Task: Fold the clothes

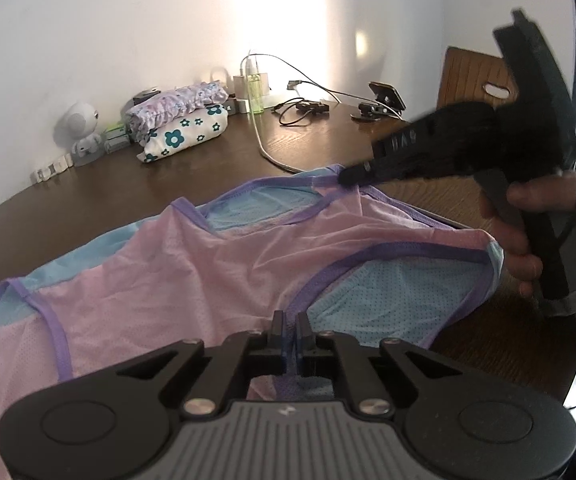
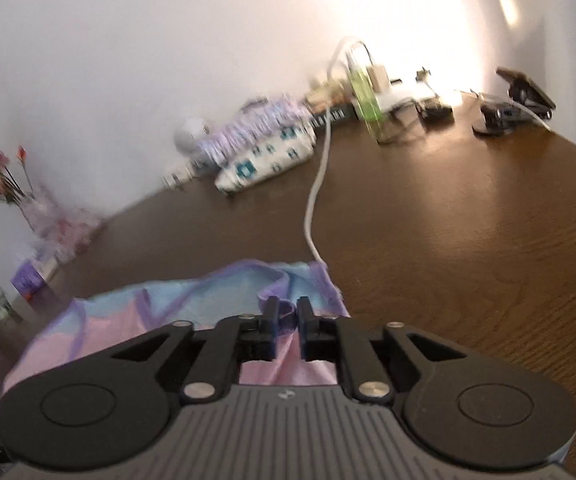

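Left wrist view: you are pinching the vest [image 1: 192,276] lying on the table [image 1: 216,168] with the left gripper [image 1: 291,334] nearly shut, while the right gripper [image 2: 287,320], part open, is straddling its far strap, risking a slipping fold.

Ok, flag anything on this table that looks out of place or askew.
The white cable trails from the wall across the wooden table and ends under the pink-and-blue garment's far edge, so it could snag a fold. Nothing looks spilled or damaged.
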